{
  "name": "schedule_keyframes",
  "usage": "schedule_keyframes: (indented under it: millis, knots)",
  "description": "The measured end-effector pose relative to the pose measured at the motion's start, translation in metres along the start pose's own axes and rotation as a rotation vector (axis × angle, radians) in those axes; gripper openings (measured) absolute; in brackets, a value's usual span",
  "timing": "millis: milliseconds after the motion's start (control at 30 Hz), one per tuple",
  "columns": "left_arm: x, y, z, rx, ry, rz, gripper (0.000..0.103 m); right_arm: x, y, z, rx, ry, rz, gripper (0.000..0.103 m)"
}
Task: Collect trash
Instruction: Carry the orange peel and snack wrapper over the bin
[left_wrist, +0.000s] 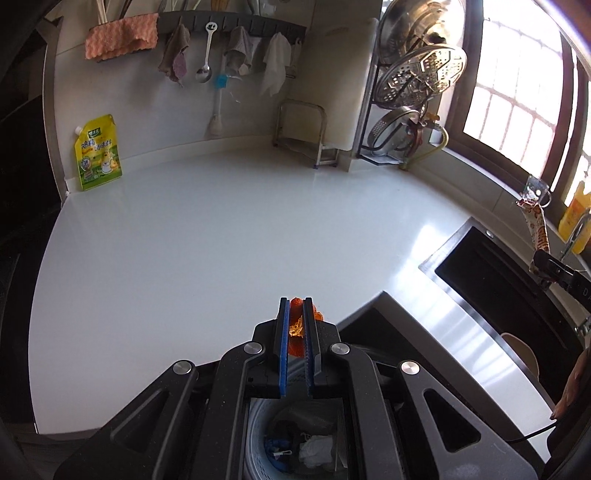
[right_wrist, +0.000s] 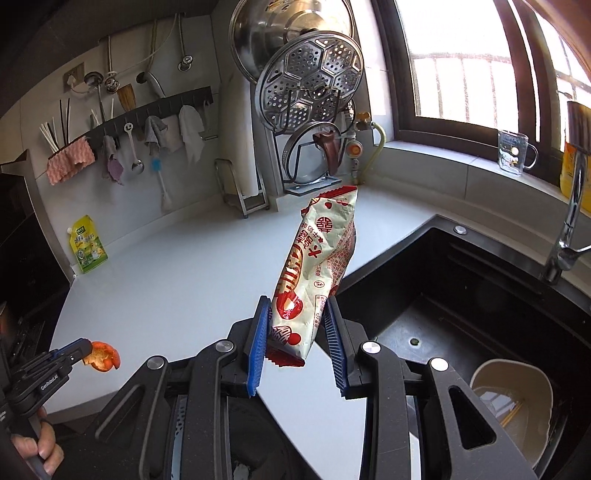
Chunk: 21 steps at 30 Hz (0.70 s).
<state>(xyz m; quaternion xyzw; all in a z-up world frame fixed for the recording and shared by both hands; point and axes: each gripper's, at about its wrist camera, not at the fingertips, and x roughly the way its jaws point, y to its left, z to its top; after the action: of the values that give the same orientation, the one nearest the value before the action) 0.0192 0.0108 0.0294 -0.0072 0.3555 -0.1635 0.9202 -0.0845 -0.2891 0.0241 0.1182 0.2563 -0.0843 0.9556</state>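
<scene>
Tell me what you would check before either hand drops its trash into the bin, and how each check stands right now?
1. Left gripper has its trash: ok, shut on the orange peel.
2. Right gripper has its trash: ok, the snack wrapper sits between its fingers, standing upright.
3. Bin lies under the left gripper: ok, it shows directly below, already holding rubbish.
4. Bin lies under the right gripper: cannot tell, only a dark shape shows below the counter edge.
5. Wrapper grip is firm: cannot tell, only its lower end is pinched.
6. The two grippers are apart: ok, clear space between them.
</scene>
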Motion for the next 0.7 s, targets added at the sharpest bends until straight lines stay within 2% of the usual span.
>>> schedule_keyframes:
  millis: [300, 533, 700]
  knots:
    - [-0.014, -0.024, -0.034, 0.023, 0.019, -0.022, 0.007, -0.045, -0.015, -0.047, 0.014, 0.017, 0.003, 0.029]
    - [-0.014, -0.034, -0.061, 0.043, 0.028, 0.0, 0.007, -0.036, 0.01, -0.087, -0.019, 0.065, 0.079, 0.029]
    - [-0.007, -0.04, -0.083, 0.066, 0.07, 0.006, 0.007, -0.023, 0.039, -0.113, -0.102, 0.118, 0.112, 0.029]
